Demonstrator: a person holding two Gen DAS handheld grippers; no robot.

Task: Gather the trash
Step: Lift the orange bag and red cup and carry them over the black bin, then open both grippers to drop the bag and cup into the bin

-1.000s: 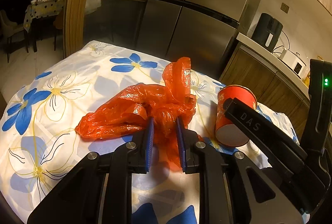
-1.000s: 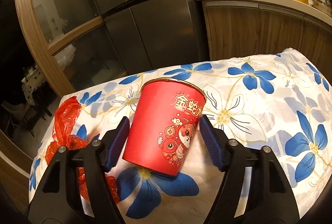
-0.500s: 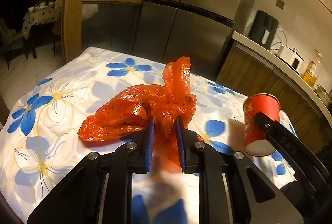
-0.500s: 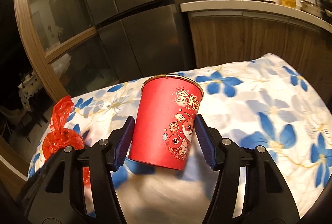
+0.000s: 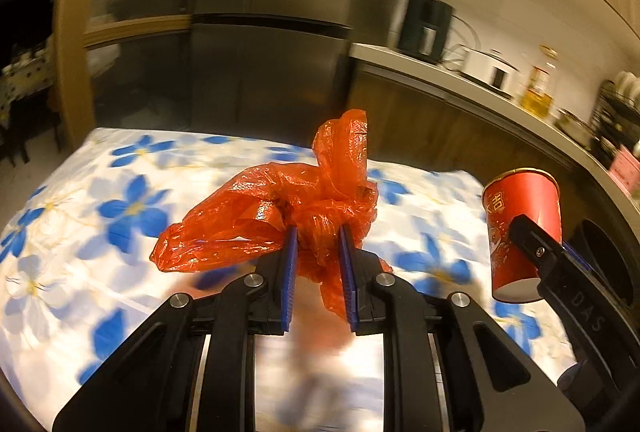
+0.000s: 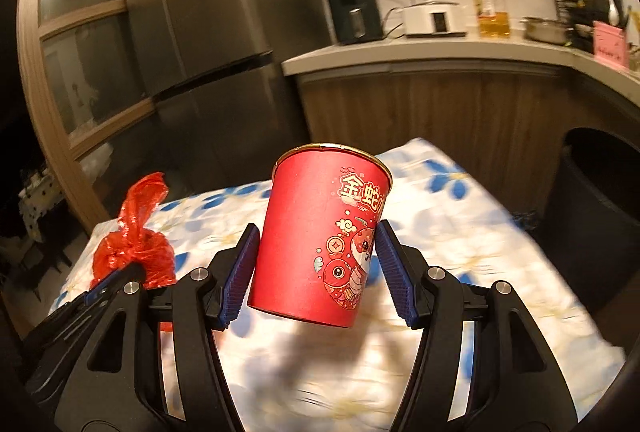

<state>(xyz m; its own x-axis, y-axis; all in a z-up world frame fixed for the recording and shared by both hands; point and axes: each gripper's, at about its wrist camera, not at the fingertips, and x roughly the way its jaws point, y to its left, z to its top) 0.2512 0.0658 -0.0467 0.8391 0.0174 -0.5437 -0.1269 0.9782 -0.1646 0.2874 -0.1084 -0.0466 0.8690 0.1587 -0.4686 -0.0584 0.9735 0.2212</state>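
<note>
My left gripper (image 5: 317, 238) is shut on a crumpled orange-red plastic bag (image 5: 276, 208) and holds it above the flowered tablecloth (image 5: 120, 200). My right gripper (image 6: 316, 232) is shut on a red paper cup (image 6: 324, 236) with gold characters and a cartoon print, held upright and a little tilted above the table. The cup (image 5: 522, 228) and the right gripper's finger also show at the right of the left wrist view. The bag (image 6: 136, 236) shows at the left of the right wrist view, with the left gripper under it.
A dark round bin (image 6: 596, 208) stands right of the table (image 6: 460, 232). Behind are a steel fridge (image 6: 208, 32), a wooden counter (image 6: 440, 52) with appliances and an oil bottle, and a glass door at the left.
Both grippers have lifted their loads off the table and swung to the right. The cup is higher and farther right. The dark bin has come into the right wrist view.
</note>
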